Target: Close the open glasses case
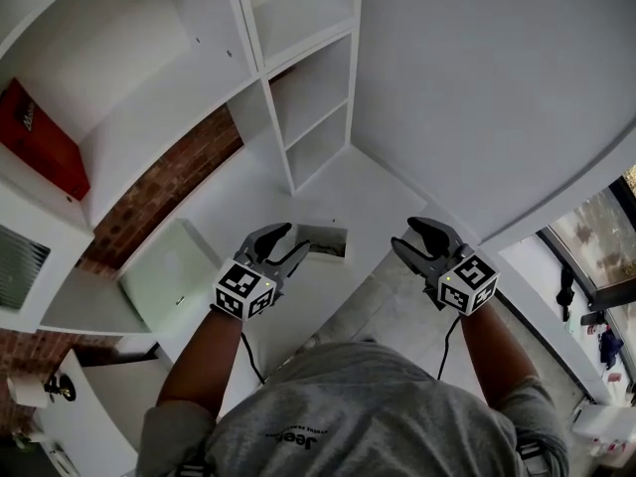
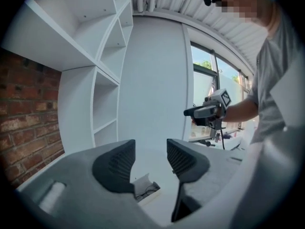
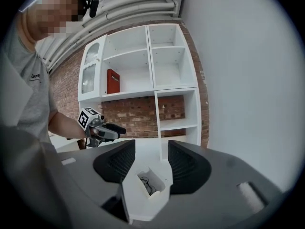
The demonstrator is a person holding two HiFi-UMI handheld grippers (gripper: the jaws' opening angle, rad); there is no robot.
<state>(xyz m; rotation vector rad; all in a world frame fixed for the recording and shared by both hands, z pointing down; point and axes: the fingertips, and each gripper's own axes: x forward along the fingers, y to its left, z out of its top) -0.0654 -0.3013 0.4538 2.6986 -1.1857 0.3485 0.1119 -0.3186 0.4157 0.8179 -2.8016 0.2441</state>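
Note:
The open glasses case (image 1: 323, 239) is white and lies on the white tabletop (image 1: 373, 192), with dark glasses inside it. My left gripper (image 1: 296, 238) is just left of the case, its fingertips close to the case's left end, jaws open and empty. My right gripper (image 1: 403, 234) hovers to the right of the case, a short gap away, also open and empty. In the left gripper view the case (image 2: 145, 186) shows low between the open jaws (image 2: 150, 151). The right gripper view shows the case (image 3: 150, 182) below its parted jaws (image 3: 151, 149).
A white shelving unit (image 1: 308, 97) stands at the back of the table against a brick wall (image 1: 169, 182). A red box (image 1: 40, 137) sits on a left shelf. A pale flat panel (image 1: 169, 271) lies to the left. A white wall (image 1: 497, 87) bounds the right.

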